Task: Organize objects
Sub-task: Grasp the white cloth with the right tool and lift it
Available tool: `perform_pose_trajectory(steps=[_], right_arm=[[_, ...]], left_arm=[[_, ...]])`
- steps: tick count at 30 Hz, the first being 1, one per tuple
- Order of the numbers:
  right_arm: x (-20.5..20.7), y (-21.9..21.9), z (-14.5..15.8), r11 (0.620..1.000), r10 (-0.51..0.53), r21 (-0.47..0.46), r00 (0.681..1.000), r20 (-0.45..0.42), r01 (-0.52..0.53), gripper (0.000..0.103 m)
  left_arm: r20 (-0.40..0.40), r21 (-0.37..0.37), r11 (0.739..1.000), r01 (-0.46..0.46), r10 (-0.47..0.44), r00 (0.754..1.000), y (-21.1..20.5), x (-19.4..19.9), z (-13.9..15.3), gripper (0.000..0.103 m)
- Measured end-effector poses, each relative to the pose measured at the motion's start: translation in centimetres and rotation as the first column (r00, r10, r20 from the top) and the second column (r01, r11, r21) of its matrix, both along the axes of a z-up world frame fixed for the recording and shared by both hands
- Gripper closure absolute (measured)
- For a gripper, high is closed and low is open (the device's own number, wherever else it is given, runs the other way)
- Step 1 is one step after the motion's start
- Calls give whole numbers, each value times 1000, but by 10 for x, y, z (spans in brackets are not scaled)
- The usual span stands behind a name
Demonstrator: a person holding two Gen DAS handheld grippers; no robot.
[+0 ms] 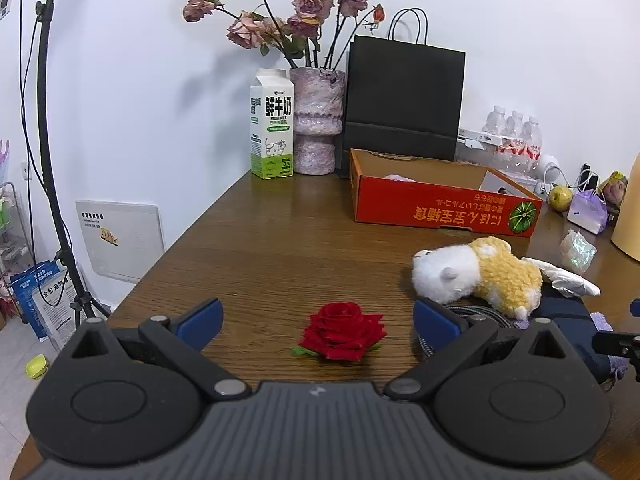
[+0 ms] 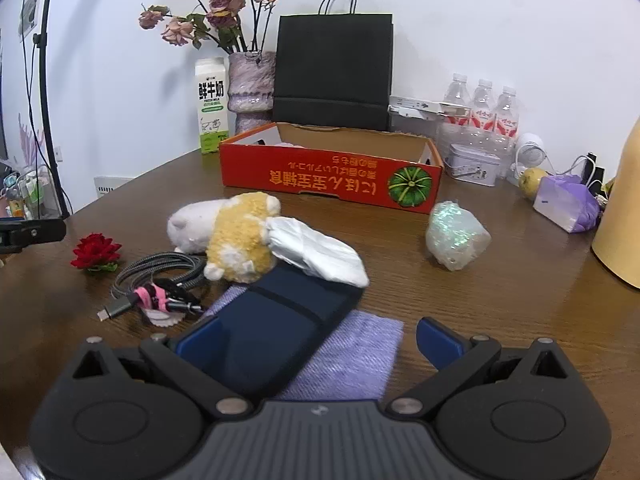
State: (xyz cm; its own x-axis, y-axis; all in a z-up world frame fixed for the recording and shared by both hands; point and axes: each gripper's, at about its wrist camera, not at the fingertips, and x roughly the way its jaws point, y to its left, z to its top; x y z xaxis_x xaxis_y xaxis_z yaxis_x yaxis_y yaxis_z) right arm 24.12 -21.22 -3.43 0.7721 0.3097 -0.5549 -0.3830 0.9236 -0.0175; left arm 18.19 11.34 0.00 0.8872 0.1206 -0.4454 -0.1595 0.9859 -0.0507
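A red fabric rose (image 1: 342, 336) lies on the wooden table between the fingers of my open left gripper (image 1: 318, 318); nothing is held. Right of it lies a white and yellow plush toy (image 1: 476, 274) beside a coiled grey cable (image 2: 160, 276). My right gripper (image 2: 318, 338) is open over a dark blue case (image 2: 276, 320) that rests on a purple cloth (image 2: 352, 360). The plush toy (image 2: 232, 234), a white crumpled wrapper (image 2: 320, 250) and the rose (image 2: 95, 251) show in the right wrist view. An open red cardboard box (image 2: 332, 176) stands behind them.
At the back stand a milk carton (image 1: 272, 124), a vase of dried roses (image 1: 316, 120) and a black paper bag (image 1: 404, 100). An iridescent lump (image 2: 456, 234), a purple bag (image 2: 566, 202), water bottles (image 2: 482, 108) and a tin (image 2: 472, 165) sit to the right. The table edge falls away left.
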Motion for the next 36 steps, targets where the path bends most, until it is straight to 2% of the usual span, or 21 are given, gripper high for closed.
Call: perform_pose_trajectory(steps=[13,18,20,26,28,30,32,34,36], right_arm=[[33,20,0,999,-29,-39,1000,12,30,0],[49,27,-7,996,29,-80,999,34,-26,0],[53,28,-9,994,65,-87,997,41,-62,4],[61,30,-10,991,125,-56,991,42,-123,37],[60,30,-10,991,129,-49,990,56,-127,59],[58,29,-9,991,125,-48,989,77,-121,75],[57,28,-8,993,109,-46,989,98,-105,79],[56,26,-9,995,99,-43,989,109,-95,94],[54,25,-11,996,82,-44,989,122,-77,97]], left_arm=[[-25,-8,1000,21,-22,999,23,7,-4,0],[-38,-3,1000,28,-28,999,25,14,-4,0],[-42,-4,1000,25,-25,999,27,16,-4,0],[-53,-1,1000,23,-23,998,30,20,-5,0],[-54,-1,1000,27,-27,998,30,22,-5,0],[-55,2,1000,30,-30,998,29,23,-4,0],[-59,4,999,33,-33,998,29,25,-5,0],[-63,2,999,36,-36,997,30,26,-6,0],[-69,0,999,37,-37,997,30,27,-7,0]])
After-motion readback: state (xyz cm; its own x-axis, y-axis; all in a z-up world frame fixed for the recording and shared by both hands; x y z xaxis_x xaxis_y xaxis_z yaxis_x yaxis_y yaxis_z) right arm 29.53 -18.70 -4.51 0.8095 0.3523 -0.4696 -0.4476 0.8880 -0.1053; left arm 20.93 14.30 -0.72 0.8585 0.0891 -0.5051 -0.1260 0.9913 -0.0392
